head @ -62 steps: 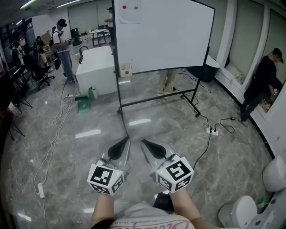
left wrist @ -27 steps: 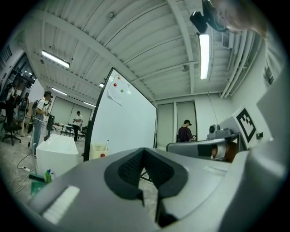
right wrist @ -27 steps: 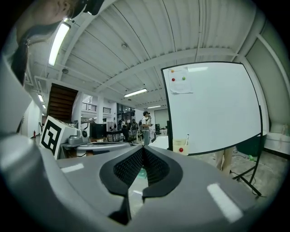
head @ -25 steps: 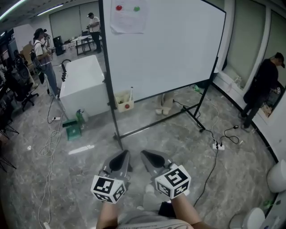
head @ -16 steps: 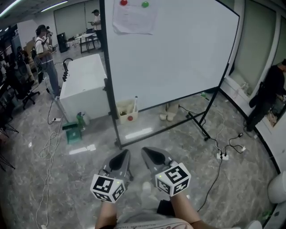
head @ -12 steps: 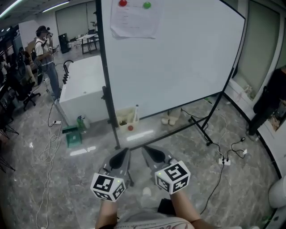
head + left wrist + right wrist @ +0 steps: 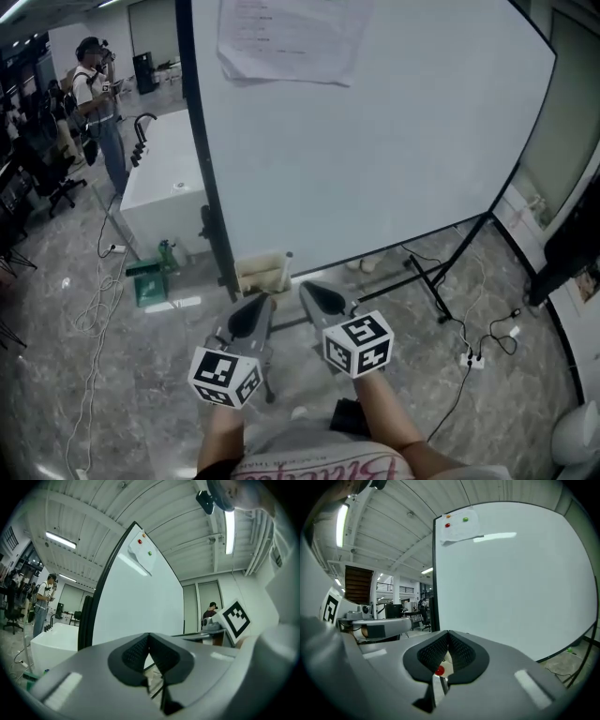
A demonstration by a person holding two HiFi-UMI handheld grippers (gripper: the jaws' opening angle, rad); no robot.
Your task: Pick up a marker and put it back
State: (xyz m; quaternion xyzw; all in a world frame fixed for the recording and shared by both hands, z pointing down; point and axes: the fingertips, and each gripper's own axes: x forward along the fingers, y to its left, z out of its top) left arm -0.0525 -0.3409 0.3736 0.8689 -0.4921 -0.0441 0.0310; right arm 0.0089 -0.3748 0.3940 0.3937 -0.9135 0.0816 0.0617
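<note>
- A grey marble floor (image 7: 75,375) in a large hall; one whiteboard (image 7: 375,141) on a stand carries one paper sheet (image 7: 291,37) with two magnets on it, a red magnet (image 7: 448,525) and a green magnet (image 7: 465,520).
- One marker (image 7: 289,265) stands upright at the right edge of one small box (image 7: 258,277), at the whiteboard's lower left, just beyond the grippers.
- Two grippers, the left gripper (image 7: 261,302) and the right gripper (image 7: 309,291): the jaws of each are pressed together on nothing.

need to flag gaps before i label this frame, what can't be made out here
- Box below the whiteboard: the head view is too small to see inside. In the right gripper view the right gripper, jaws shut, hides most of it.
- Thin white stick at the box's right, head view: too small to confirm it is a marker.
- Sheet of paper on the whiteboard, head view: top cut off by the edge, print unreadable.
</note>
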